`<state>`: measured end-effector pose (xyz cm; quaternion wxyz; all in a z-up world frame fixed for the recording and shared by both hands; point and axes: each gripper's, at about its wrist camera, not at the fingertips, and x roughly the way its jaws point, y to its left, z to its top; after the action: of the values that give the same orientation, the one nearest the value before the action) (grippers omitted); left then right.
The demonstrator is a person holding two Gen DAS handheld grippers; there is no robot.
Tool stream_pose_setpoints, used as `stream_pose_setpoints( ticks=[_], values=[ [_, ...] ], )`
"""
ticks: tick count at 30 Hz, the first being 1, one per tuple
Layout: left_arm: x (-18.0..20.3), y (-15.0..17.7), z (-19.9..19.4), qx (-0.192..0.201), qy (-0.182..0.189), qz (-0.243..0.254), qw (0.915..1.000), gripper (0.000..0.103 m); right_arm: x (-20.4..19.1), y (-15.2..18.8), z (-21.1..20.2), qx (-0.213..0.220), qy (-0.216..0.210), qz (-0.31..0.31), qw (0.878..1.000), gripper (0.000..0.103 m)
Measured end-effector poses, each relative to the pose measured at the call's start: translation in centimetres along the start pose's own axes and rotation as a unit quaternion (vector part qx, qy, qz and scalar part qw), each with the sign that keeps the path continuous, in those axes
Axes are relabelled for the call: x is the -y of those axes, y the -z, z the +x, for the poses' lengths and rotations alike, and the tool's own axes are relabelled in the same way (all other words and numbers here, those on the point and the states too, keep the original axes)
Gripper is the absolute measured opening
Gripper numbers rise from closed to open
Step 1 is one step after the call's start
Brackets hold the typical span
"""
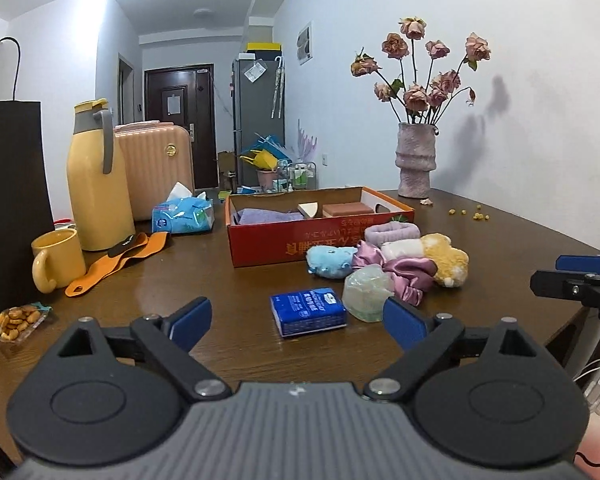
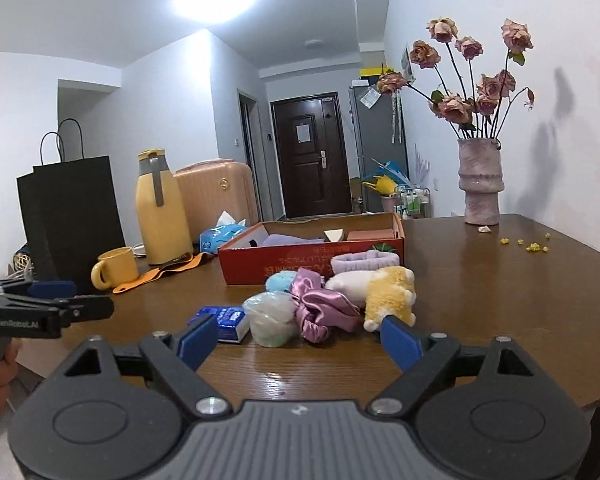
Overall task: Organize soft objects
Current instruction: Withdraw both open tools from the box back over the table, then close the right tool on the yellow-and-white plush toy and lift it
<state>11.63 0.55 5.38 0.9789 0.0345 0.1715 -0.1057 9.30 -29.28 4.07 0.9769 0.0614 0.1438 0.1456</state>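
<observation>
A pile of soft things lies on the brown table in front of a red cardboard box (image 1: pixel 268 242) (image 2: pixel 240 264). It holds a blue plush (image 1: pixel 328 262) (image 2: pixel 281 281), a pink satin scrunchie (image 1: pixel 404 274) (image 2: pixel 320 308), a yellow-and-white plush (image 1: pixel 446 258) (image 2: pixel 388 292), a lilac headband (image 1: pixel 392 233) (image 2: pixel 364 260) and a clear bag (image 1: pixel 366 290) (image 2: pixel 270 316). A blue tissue pack (image 1: pixel 308 312) (image 2: pixel 224 318) lies nearest. My left gripper (image 1: pixel 298 322) is open just short of the tissue pack. My right gripper (image 2: pixel 298 340) is open before the bag and scrunchie. A folded lilac cloth and sponges sit inside the box.
At the left stand a yellow flask (image 1: pixel 98 184), a yellow mug (image 1: pixel 58 260), an orange strap (image 1: pixel 116 262), a blue tissue packet (image 1: pixel 182 216), a snack bag (image 1: pixel 18 322) and a black paper bag (image 1: pixel 12 200). A vase of dried roses (image 1: pixel 416 160) stands at the back right.
</observation>
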Motion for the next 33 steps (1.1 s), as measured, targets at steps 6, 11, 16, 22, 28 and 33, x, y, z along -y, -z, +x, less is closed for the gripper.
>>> stream_pose_setpoints(
  ticks=[6, 11, 16, 22, 28, 33],
  values=[
    [0.9, 0.0, 2.6, -0.017, 0.016, 0.003, 0.9997, 0.094, 1.4, 0.3, 2.0, -0.005, 0.035, 0.000, 0.999, 0.086],
    [3.0, -0.7, 6.8, -0.036, 0.037, 0.007, 0.9986, 0.094, 4.0, 0.1, 6.3, -0.030, 0.081, 0.002, 0.996, 0.077],
    [5.5, -2.5, 11.0, -0.045, 0.054, 0.019, 0.9973, 0.094, 6.2, -1.2, 11.4, -0.049, 0.091, 0.005, 0.995, 0.072],
    [6.0, -4.0, 14.8, -0.060, 0.055, 0.013, 0.9966, 0.094, 7.8, -2.3, 17.8, -0.102, 0.100, -0.002, 0.990, 0.068],
    [5.5, -3.6, 16.5, -0.084, 0.044, 0.005, 0.9955, 0.094, 9.0, -2.0, 19.5, -0.115, 0.073, 0.031, 0.990, 0.043],
    [4.4, -3.1, 15.5, -0.085, 0.043, -0.001, 0.9955, 0.094, 10.1, -2.4, 15.5, -0.060, 0.077, 0.070, 0.993, 0.042]
  ],
)
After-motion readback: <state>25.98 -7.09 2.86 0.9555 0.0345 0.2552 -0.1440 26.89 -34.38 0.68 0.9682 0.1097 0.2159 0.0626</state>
